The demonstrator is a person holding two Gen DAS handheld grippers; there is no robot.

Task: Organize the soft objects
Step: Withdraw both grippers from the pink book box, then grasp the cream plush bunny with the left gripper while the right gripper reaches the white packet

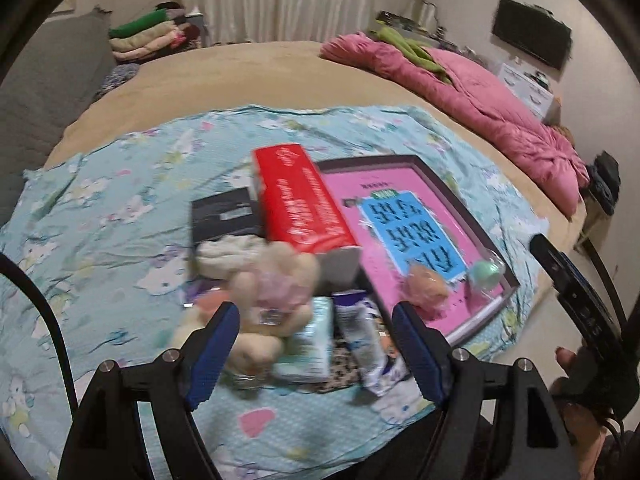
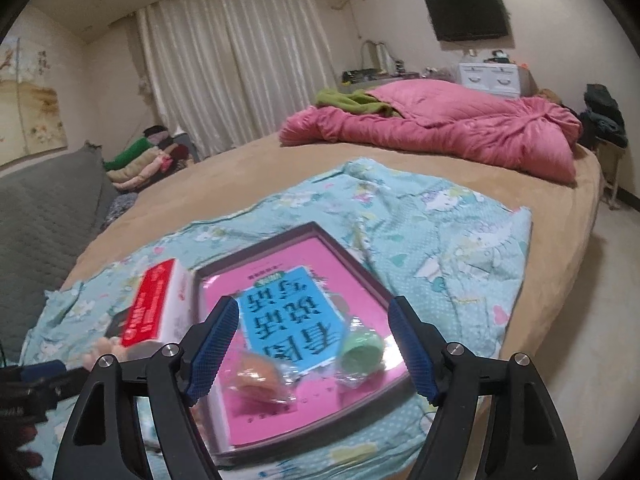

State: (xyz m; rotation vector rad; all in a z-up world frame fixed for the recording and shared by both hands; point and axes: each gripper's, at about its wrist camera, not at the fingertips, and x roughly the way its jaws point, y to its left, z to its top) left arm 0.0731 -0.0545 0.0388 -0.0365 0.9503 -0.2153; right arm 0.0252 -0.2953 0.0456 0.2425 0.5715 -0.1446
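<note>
The sheet is thin, wrinkled printed cloth over a matt, velvety tan cover. The plush toy looks fuzzy. The red box is smooth cardboard; the pink tray glossy. Two balls sit in shiny clear wrap. Gripper pads are knurled blue rubber, arms matt black plastic with metal screws.

Big round tan bed with a light-blue cartoon-cat sheet spread across it, and a crumpled pink comforter along its far edge.
</note>
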